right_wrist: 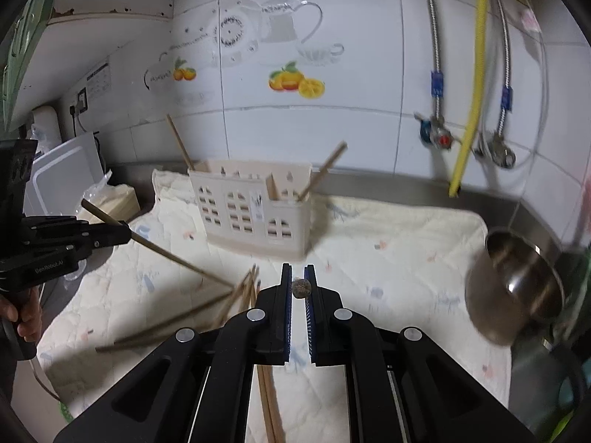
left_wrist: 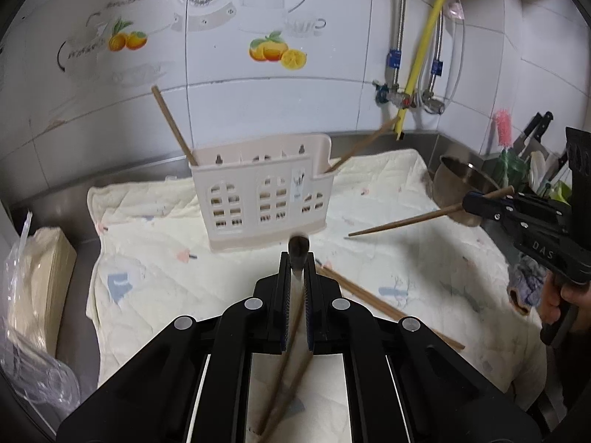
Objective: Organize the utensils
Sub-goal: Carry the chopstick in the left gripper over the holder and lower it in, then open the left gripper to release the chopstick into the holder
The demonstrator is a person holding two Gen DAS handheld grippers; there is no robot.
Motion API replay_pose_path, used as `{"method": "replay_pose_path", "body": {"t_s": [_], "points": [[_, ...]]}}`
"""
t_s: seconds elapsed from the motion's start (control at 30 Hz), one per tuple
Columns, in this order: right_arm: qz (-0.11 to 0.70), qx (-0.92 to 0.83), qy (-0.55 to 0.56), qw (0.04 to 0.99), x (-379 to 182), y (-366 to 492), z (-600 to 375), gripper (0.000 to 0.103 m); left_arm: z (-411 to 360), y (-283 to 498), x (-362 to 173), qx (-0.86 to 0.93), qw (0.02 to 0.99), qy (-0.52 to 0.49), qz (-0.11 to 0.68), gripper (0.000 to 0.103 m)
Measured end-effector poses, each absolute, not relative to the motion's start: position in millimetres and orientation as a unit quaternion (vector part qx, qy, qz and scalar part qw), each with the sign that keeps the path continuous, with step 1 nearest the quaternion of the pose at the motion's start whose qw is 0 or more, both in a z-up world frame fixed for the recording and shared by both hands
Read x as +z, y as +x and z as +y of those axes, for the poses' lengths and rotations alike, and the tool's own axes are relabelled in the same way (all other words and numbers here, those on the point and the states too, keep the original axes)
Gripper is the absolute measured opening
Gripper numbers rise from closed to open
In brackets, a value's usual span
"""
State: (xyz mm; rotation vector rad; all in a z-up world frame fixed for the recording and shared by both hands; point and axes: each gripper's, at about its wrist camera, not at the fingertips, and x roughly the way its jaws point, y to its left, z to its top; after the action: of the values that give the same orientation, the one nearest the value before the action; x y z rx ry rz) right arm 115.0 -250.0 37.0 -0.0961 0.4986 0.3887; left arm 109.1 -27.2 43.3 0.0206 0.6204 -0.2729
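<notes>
A beige slotted utensil holder stands on a pale cloth, with one brown chopstick leaning out at its left and another at its right. It also shows in the right wrist view. My left gripper is shut on a chopstick seen end-on; from the right wrist view this gripper holds the chopstick slanting down. My right gripper is shut on a chopstick; the left wrist view shows it with the chopstick pointing left. Several loose chopsticks lie on the cloth.
A steel bowl sits at the right on the steel counter. Hoses and a yellow pipe hang on the tiled wall. A bagged stack of paper is at the left. Knives and a brush stand at the far right.
</notes>
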Motion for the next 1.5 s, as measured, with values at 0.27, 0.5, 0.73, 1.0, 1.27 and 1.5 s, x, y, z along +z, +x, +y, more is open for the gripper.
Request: {"method": "replay_pose_path", "body": {"t_s": [0.27, 0.5, 0.73, 1.0, 1.27, 1.5], "points": [[0.224, 0.231, -0.054, 0.945, 94.4, 128.9, -247.1, 0.007, -17.2, 119.5, 95.4, -0.148, 0.952, 0.003, 0.269, 0.006], [0.206, 0.255, -0.064, 0.943, 133.3, 131.6, -243.6, 0.007, -9.0, 127.6, 147.5, -0.139, 0.966, 0.009, 0.218, 0.006], [0.208, 0.245, -0.081, 0.943, 142.5, 149.6, -238.4, 0.007, 7.4, 145.8, 180.6, -0.106, 0.977, 0.006, 0.187, 0.006], [0.268, 0.244, -0.105, 0.926, 126.0, 194.3, -217.6, 0.007, 20.2, 189.4, 158.0, -0.080, 0.969, 0.006, 0.232, 0.006], [0.319, 0.248, -0.109, 0.908, 111.9, 231.1, -198.0, 0.007, 29.9, 224.3, 125.9, -0.076, 0.958, -0.015, 0.278, 0.006], [0.329, 0.241, -0.087, 0.909, 99.9, 251.3, -197.8, 0.009, 33.3, 228.4, 112.5, -0.076, 0.954, -0.022, 0.288, 0.008]]}}
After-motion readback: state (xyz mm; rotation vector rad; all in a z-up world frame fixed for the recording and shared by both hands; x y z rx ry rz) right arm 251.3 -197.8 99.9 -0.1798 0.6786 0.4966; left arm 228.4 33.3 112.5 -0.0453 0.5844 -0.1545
